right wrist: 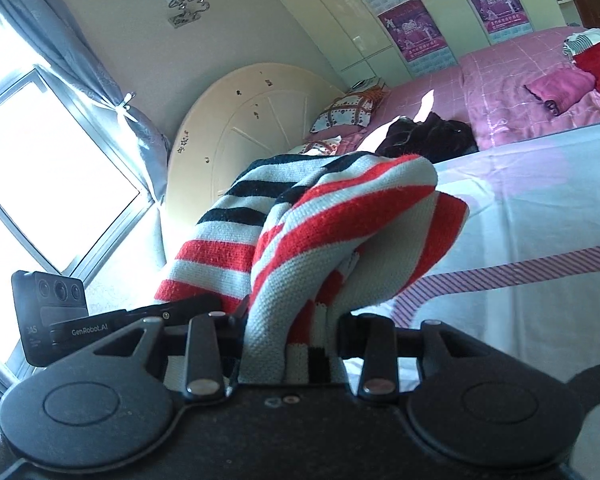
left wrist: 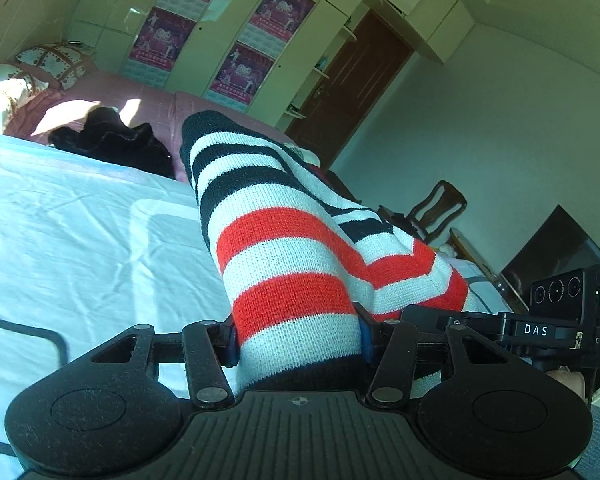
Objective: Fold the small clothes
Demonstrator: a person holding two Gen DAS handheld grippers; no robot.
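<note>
Striped knitwear (left wrist: 284, 264) hangs lifted above the bed (left wrist: 80, 216), pinched by both tools; left gripper (left wrist: 298, 338) clamps one edge, right gripper (right wrist: 294, 344) another, probably to spread it flat for folding.

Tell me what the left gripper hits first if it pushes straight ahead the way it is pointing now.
The left gripper is already shut on the striped knit garment, which fills the line ahead, so it would only push that fabric along. Beyond it, probably the pink bedspread near the black clothing pile; depth is unclear.
</note>
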